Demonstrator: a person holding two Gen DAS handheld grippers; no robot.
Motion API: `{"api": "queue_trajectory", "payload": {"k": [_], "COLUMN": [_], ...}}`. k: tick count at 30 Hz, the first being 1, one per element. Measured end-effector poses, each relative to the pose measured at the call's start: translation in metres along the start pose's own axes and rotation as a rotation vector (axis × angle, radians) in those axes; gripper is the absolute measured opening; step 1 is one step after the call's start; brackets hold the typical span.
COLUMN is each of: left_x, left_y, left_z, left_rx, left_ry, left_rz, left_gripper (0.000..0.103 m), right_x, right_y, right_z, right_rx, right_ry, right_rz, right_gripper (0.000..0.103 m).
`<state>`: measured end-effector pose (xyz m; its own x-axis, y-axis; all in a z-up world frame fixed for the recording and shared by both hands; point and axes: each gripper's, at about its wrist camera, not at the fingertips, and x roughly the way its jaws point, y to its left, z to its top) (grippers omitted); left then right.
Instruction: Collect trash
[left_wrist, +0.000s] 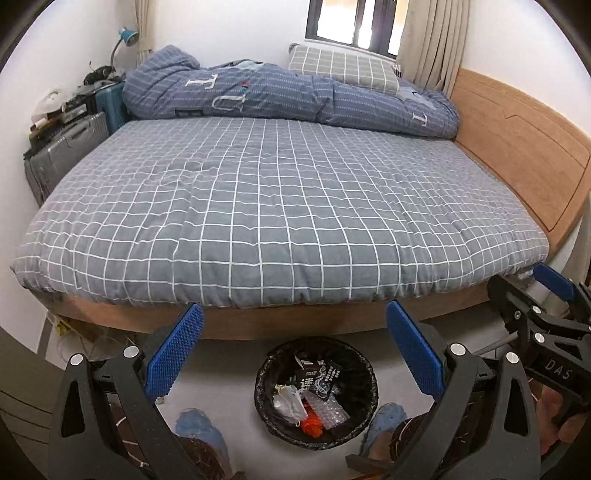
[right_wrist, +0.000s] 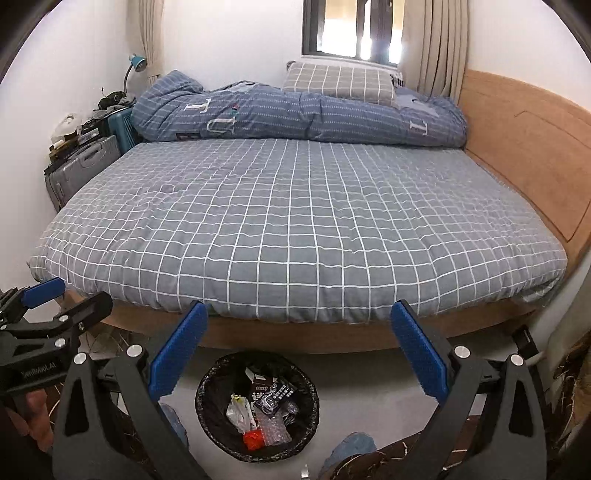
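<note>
Bedroom, grey checked bed (left_wrist: 280, 206) filling mid frame.
Below it, at bottom centre: black trash bin (left_wrist: 266, 369) holding wrappers (left_wrist: 314, 380). Left gripper (left_wrist: 291, 354) and right gripper (right_wrist: 295, 354) both spread wide, empty.

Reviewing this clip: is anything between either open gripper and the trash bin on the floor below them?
Nothing visible blocks it. The bin, lined with a black bag and already holding wrappers, stands open-topped on the bare floor in front of the bed. The left gripper and right gripper are both open and empty, above it.
</note>
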<state>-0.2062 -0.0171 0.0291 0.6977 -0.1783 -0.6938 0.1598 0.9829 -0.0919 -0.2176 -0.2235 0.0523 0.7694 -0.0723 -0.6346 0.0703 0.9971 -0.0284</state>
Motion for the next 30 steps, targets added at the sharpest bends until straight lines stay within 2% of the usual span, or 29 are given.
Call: {"api": "queue_trajectory", "payload": {"k": [16, 30], "left_x": [0.002, 0.008], "left_y": [0.003, 0.007], "left_z": [-0.005, -0.004], "left_rx": [0.009, -0.006], "left_ry": [0.008, 0.034], "left_rz": [0.026, 0.018], "left_gripper": [0.097, 0.097], "right_x": [0.003, 0.009], "right_y": [0.002, -0.001], "right_z": [-0.002, -0.004], "right_rx": [0.008, 0.015], "right_ry": [0.018, 0.032], "right_rz": [-0.004, 0.0], "right_gripper": [0.095, 0.095]}}
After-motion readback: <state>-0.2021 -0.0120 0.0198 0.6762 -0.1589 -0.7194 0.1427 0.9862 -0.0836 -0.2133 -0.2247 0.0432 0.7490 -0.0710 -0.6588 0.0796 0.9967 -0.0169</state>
